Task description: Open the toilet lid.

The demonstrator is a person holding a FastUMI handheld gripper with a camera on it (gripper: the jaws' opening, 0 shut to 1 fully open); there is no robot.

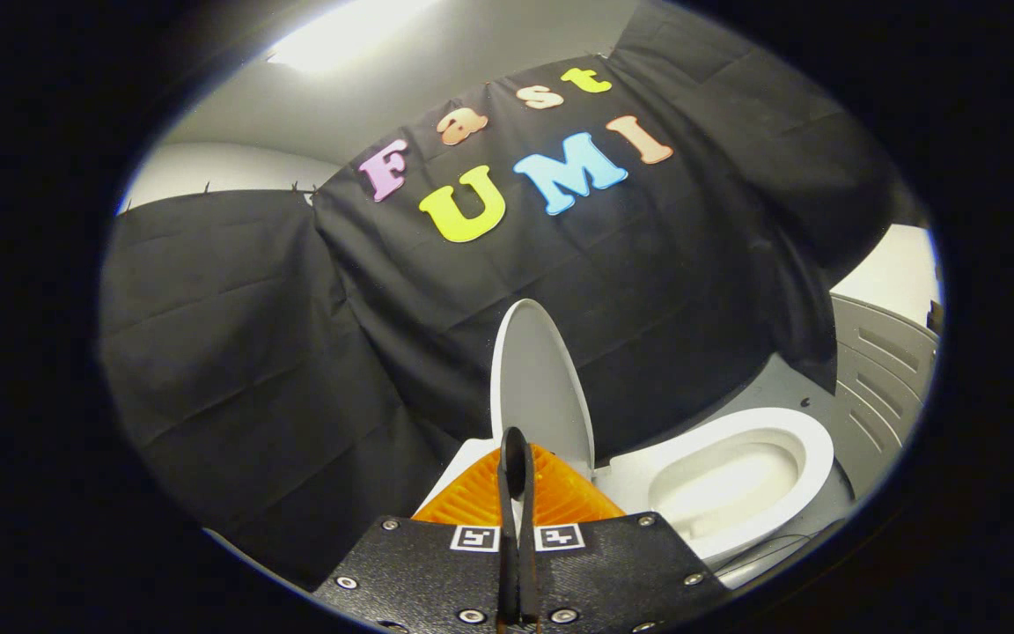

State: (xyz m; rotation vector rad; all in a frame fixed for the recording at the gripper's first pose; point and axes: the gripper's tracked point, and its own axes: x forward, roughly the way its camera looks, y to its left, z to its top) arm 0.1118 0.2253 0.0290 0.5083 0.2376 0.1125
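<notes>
1. White toilet lid (538, 387) stands upright against the black cloth wall (296, 352), just beyond the claw (516, 458), open air on both sides.
2. The claw's fingers are pressed together, gripping nothing; they hide the lid's lower edge.
3. Seat (736, 475) lies down beside the lid, bowl exposed.

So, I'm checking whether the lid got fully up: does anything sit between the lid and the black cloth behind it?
Nothing visible does. The toilet lid stands upright just beyond the closed gripper, with the cloth wall behind it.
</notes>
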